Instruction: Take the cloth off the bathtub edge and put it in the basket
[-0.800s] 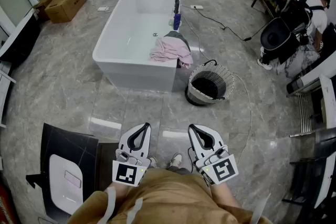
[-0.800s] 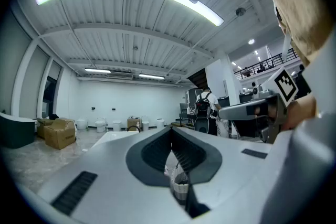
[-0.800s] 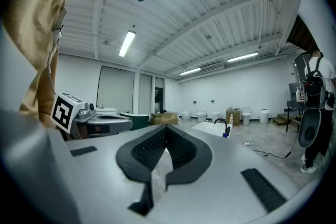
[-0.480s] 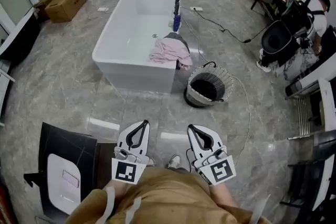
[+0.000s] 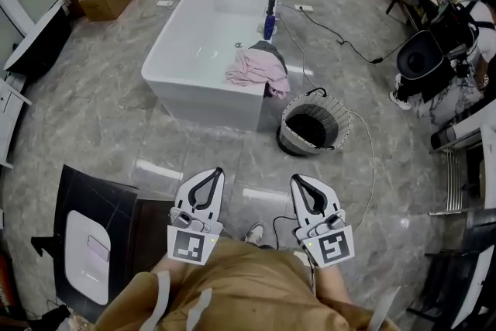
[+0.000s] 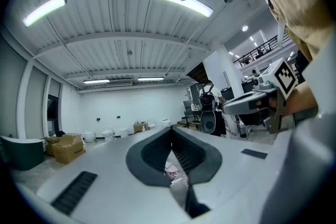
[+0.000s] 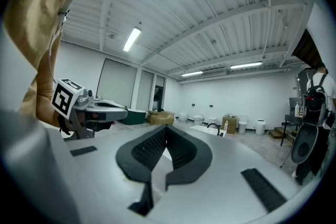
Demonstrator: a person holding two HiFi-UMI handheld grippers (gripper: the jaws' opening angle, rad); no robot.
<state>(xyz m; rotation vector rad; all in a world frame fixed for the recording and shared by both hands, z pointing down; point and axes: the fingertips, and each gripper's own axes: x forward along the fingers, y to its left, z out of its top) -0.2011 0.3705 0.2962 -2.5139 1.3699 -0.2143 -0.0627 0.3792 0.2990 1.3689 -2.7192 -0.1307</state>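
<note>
Both pressed together, empty: left gripper (image 5: 215,172) and right gripper (image 5: 299,180) well apart from the pink cloth (image 5: 256,67) on the bathtub (image 5: 194,87) edge near the basket (image 5: 289,137); risks shoving it down inside unless opened.

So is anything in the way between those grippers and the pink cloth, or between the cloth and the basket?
Nothing visible. Bare floor separates the left gripper and right gripper from the bathtub edge holding the pink cloth; the open basket stands just beside it.
</note>
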